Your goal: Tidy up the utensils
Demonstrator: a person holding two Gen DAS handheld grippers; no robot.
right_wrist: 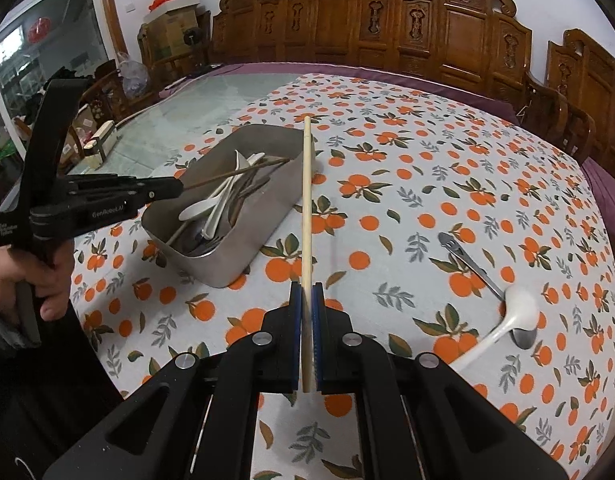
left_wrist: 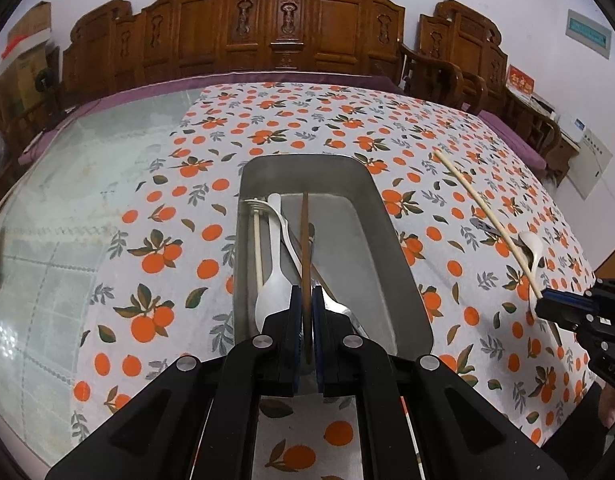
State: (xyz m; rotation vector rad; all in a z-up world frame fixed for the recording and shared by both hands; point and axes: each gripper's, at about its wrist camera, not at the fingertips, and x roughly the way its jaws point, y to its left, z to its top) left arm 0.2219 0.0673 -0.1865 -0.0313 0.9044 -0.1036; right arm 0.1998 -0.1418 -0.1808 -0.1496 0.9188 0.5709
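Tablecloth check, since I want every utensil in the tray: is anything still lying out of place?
Yes. A white spoon and a metal spoon lie crossed on the tablecloth, well apart from the metal tray. Each gripper also holds a chopstick not yet set down.

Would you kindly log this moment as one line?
left gripper: shut on dark chopstick over metal tray | right gripper: shut on light chopstick

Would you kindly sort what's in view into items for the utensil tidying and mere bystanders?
Job: metal tray; dark chopstick in left gripper; pale chopstick in right gripper; white spoon and metal spoon on the cloth.
Bystanders: carved wooden chairs; cardboard boxes.
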